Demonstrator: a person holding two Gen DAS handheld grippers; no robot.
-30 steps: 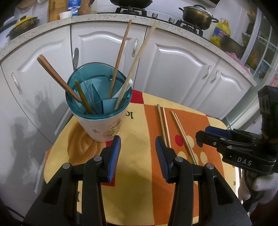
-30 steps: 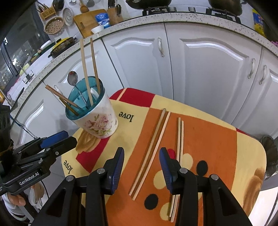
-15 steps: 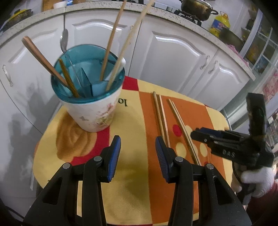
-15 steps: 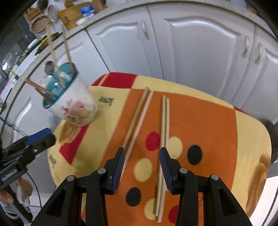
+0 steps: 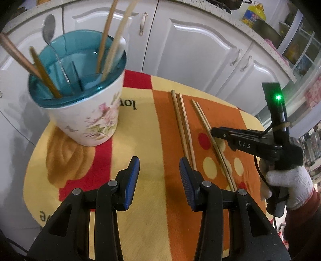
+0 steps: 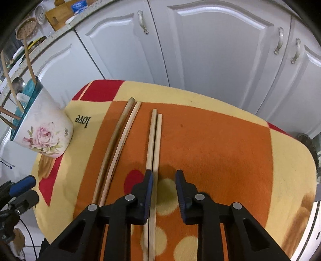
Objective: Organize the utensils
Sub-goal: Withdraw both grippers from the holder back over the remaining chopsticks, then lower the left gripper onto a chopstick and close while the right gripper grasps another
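A floral cup with a teal insert (image 5: 86, 112) stands at the table's left and holds chopsticks and a metal spoon (image 5: 49, 30); it also shows in the right wrist view (image 6: 44, 130). Two pairs of wooden chopsticks lie on the orange cloth: a darker pair (image 6: 116, 146) and a pale pair (image 6: 154, 140). My right gripper (image 6: 163, 178) is open and low over the pale pair, with one chopstick between its jaws next to the left finger. My left gripper (image 5: 159, 170) is open and empty above the cloth, in front of the cup.
The small table is covered by a yellow, orange and red cloth (image 6: 230, 150). White cabinet doors (image 6: 220, 50) stand close behind it. A counter with a pot and an oil bottle (image 5: 253, 14) runs above them.
My right gripper has moved forward and down onto the pale chopstick pair. My left gripper has come closer to the cup and lower. Both stay open.
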